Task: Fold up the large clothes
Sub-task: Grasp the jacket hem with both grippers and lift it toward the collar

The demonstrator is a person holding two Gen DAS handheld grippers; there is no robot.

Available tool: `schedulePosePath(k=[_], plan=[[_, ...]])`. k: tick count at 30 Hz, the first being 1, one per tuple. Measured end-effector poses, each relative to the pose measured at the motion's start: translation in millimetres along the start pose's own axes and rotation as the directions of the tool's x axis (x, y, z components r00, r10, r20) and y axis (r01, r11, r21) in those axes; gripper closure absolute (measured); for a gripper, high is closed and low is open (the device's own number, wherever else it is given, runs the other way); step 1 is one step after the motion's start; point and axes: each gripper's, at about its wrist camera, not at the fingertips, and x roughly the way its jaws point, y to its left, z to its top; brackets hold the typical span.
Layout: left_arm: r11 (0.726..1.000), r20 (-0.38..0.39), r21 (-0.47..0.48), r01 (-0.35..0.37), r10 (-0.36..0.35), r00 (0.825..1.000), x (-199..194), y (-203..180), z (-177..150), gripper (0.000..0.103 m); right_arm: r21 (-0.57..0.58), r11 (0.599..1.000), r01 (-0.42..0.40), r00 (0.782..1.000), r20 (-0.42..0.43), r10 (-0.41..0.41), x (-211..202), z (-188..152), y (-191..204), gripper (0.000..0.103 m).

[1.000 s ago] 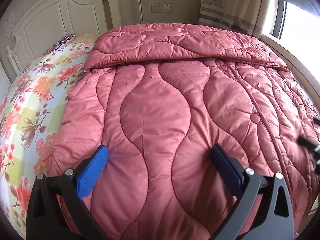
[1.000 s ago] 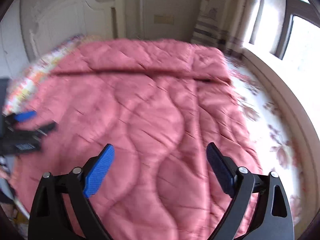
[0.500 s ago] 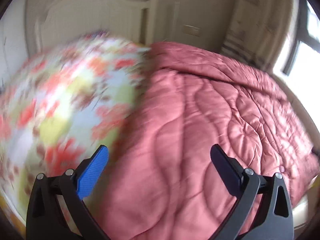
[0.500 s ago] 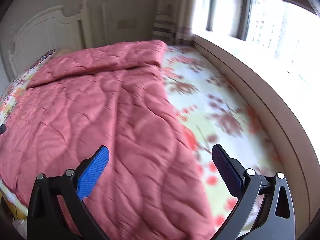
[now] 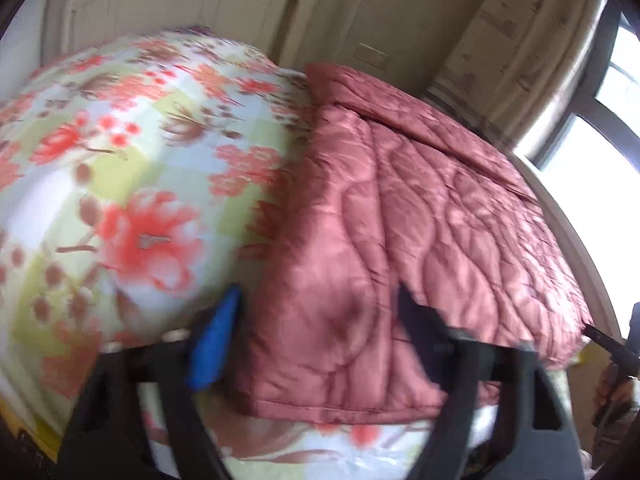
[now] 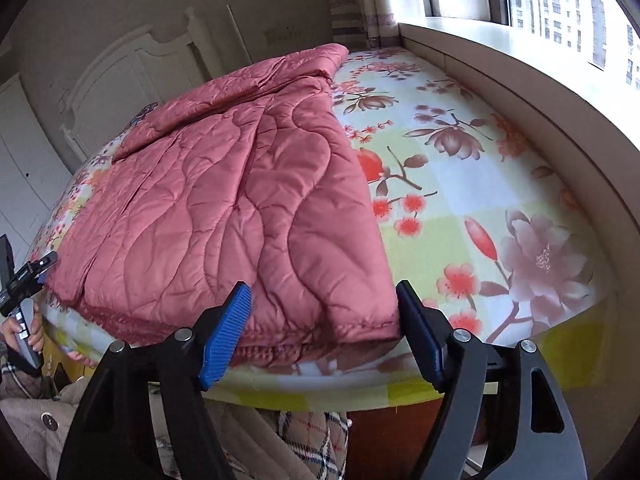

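Quilted coat [image 6: 240, 208] flat on bed [image 6: 460, 184] | right tool [image 6: 324, 320] spread, straddling near hem corner | left tool [image 5: 316, 332] spread, blurred

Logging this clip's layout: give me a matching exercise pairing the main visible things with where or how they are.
Column 1:
1. pink quilted coat
2. floral bedsheet
3. right claw
4. window

Column 2:
A. open, straddling the garment's near corner
B. beyond the bed's right side
C. spread flat on the bed, top folded over
D. covering the mattress under the garment

Pairs: 1-C, 2-D, 3-A, 4-B
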Motion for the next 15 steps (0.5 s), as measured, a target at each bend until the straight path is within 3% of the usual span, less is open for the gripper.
schedulePosePath(k=[5, 8, 10, 11, 12, 13, 14, 15], plan=[[1.000, -0.001, 0.008, -0.009, 0.009, 1.000, 5.3, -6.7, 1.2, 0.043, 0.038, 0.997, -0.069, 0.997, 0.025, 0.068, -6.9, -5.3, -11.8, 0.039], [1.000, 0.003, -0.007, 0.015, -0.015, 1.000, 8.5, -8.8, 4.0, 0.029, 0.069, 0.993, -0.092, 0.995, 0.045, 0.089, -3.0, -1.5, -14.0, 0.039], [1.000, -0.006, 0.019, -0.001, 0.002, 1.000, 13.6, -17.0, 6.2, 0.028, 0.068, 0.993, -0.101, 0.994, 0.060, 0.097, 3.4, 2.7, -9.3, 0.038], [0.998, -0.012, 0.053, -0.027, 0.028, 1.000, 16.3, -23.4, 6.0, 0.032, 0.058, 0.993, -0.103, 0.993, 0.071, 0.099, 7.1, 4.2, -5.5, 0.038], [0.996, -0.016, 0.075, -0.044, 0.045, 0.999, 17.8, -28.1, 5.1, 0.055, 0.050, 0.994, -0.098, 0.992, 0.080, 0.094, 9.5, 5.2, -2.8, 0.041], [0.996, -0.026, 0.084, -0.041, 0.043, 0.999, 18.5, -30.9, 3.6, 0.072, 0.036, 0.996, -0.083, 0.993, 0.088, 0.080, 13.3, 5.8, 1.4, 0.063], [0.998, -0.046, 0.066, 0.011, -0.008, 0.999, 18.5, -30.7, 2.1, 0.087, 0.035, 0.995, -0.091, 0.993, 0.084, 0.088, 16.8, 6.0, 3.4, 0.078], [0.998, -0.037, 0.038, 0.044, -0.042, 0.998, 12.6, -29.2, 0.3, 0.091, 0.054, 0.990, -0.126, 0.988, 0.095, 0.121, 18.6, 4.7, 4.1, 0.083]])
